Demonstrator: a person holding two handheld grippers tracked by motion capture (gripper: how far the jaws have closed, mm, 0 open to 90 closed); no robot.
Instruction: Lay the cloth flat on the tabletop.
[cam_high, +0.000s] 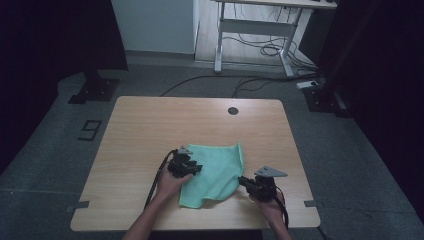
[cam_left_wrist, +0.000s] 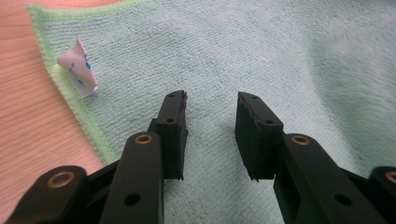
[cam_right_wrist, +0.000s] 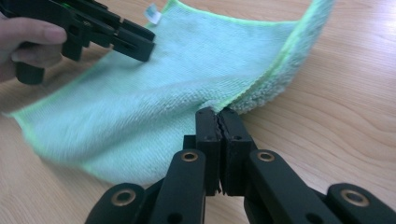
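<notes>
1. left gripper (cam_high: 194, 169) hangs over the cloth's (cam_high: 217, 172) left part, jaws half apart, nothing between them.
2. the green cloth lies on the table (cam_high: 150, 125), its right side lifted and folded over.
3. right gripper (cam_right_wrist: 219, 113) pinches the cloth's right edge, jaws closed on it.

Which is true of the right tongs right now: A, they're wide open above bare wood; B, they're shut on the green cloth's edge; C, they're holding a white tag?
B: in the right gripper view the right tongs are pinched shut on the folded edge of the green cloth.
</notes>
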